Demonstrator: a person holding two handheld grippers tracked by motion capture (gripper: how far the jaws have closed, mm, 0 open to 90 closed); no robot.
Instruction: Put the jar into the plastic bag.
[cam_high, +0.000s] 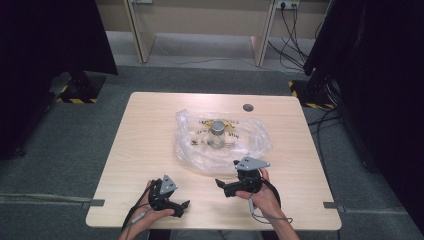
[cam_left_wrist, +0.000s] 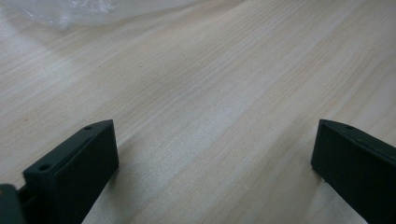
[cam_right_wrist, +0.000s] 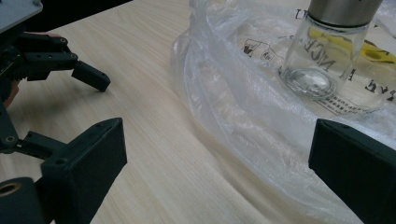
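A clear glass jar (cam_high: 217, 134) with a grey metal lid stands upright in the middle of a crumpled transparent plastic bag (cam_high: 250, 145) at the table's centre. I cannot tell whether the jar is inside the bag or on top of it. In the right gripper view the jar (cam_right_wrist: 327, 51) is ahead and to the right, with the bag (cam_right_wrist: 224, 98) spread in front. My right gripper (cam_high: 227, 173) is open just off the bag's near edge, its jaws (cam_right_wrist: 217, 158) wide apart over bare wood. My left gripper (cam_high: 182, 205) rests open near the front edge, with nothing between its jaws (cam_left_wrist: 215, 154).
The light wooden table (cam_high: 150, 150) has a round grey cable grommet (cam_high: 248, 107) at the back. Printed black and yellow lettering shows on the bag. Black stands and curtains flank the table, and cables (cam_high: 290, 50) lie on the floor at the back right.
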